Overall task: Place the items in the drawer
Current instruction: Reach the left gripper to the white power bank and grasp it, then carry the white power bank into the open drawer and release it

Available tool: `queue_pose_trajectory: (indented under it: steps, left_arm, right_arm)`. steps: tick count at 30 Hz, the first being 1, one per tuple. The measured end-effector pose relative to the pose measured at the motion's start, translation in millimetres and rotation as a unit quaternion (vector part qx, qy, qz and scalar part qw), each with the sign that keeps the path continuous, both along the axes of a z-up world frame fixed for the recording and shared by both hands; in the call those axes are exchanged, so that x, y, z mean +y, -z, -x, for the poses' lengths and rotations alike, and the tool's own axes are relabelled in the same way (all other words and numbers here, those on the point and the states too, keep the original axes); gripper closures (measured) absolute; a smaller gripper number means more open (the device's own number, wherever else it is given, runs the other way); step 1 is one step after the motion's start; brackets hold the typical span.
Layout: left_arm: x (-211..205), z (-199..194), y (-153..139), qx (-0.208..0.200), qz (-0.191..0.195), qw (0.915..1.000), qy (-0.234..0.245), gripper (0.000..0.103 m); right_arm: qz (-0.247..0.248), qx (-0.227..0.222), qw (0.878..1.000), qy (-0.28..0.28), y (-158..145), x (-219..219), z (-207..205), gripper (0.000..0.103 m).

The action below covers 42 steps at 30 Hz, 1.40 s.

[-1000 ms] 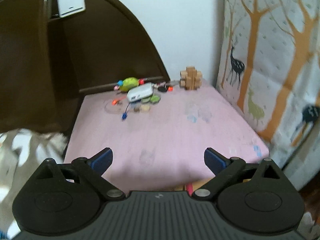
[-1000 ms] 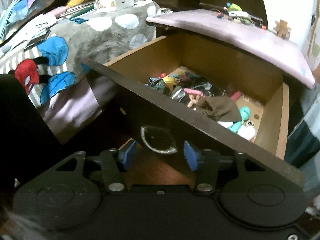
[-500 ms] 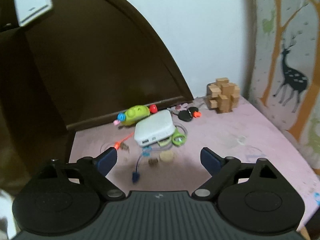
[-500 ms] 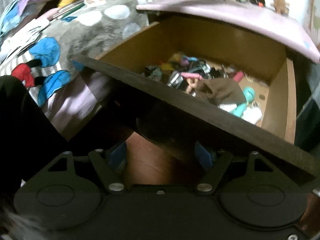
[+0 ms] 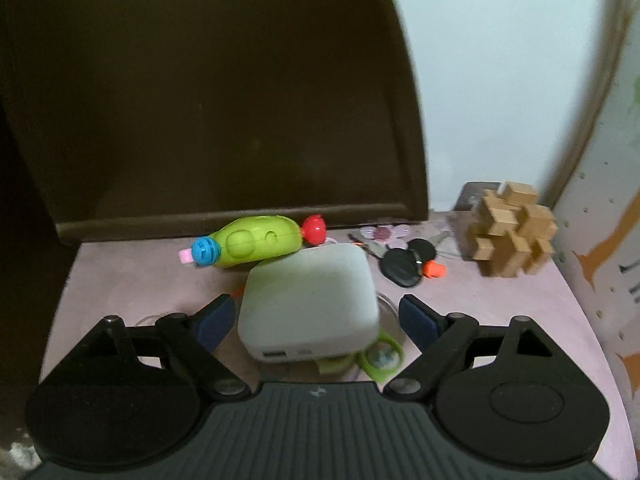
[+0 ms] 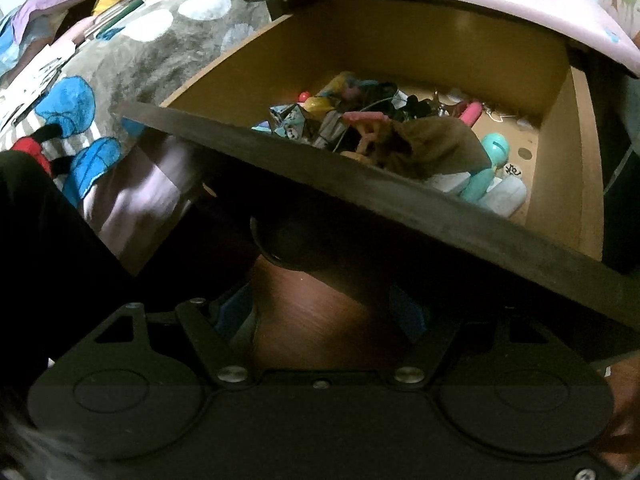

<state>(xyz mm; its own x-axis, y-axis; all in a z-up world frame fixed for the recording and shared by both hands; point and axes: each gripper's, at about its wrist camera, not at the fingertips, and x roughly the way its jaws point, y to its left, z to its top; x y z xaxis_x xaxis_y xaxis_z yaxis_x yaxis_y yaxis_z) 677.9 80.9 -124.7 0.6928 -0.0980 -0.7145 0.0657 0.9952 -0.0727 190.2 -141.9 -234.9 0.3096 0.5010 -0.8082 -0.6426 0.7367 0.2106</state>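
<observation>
The left gripper (image 5: 314, 316) gapes wide, its blue pads either side of the white power bank (image 5: 310, 306), not touching. The right gripper (image 6: 324, 314), also spread, hangs empty below the open drawer (image 6: 568, 184) front.

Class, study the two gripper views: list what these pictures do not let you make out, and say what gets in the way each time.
- Left wrist view: what lies under the white power bank is mostly covered; only a green ring pokes out.
- Left wrist view: the wooden puzzle is motion-blurred, so its joints are unclear.
- Right wrist view: the near part of the drawer contents hides behind its dark front panel.
- Right wrist view: the tabletop items are cut off by the top edge.
</observation>
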Motion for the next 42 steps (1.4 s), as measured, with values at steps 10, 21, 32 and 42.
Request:
queue_pose_trajectory:
  steps: [10,21,32,42]
  left_arm:
    - [9,-21,16,0.033,0.041,0.9985,-0.013,0.020]
    - [-3,23,-12,0.010,0.048,0.9987,-0.012,0.021]
    - [-5,116,-50,0.012,0.039,0.9991,-0.005,0.021]
    - [-6,228,-82,0.010,0.046,0.9988,0.015,0.021]
  right_arm:
    - [-0.008,0.027,1.000,-0.003,2,1,-7,0.027]
    - [-0.001,0.029,1.000,-0.004,2,3,-8,0.027]
    - [0.008,0.029,1.000,0.000,3,6,-8,0.027]
    - [0.022,-0.003,1.000,0.000,-9,9,-1,0.027]
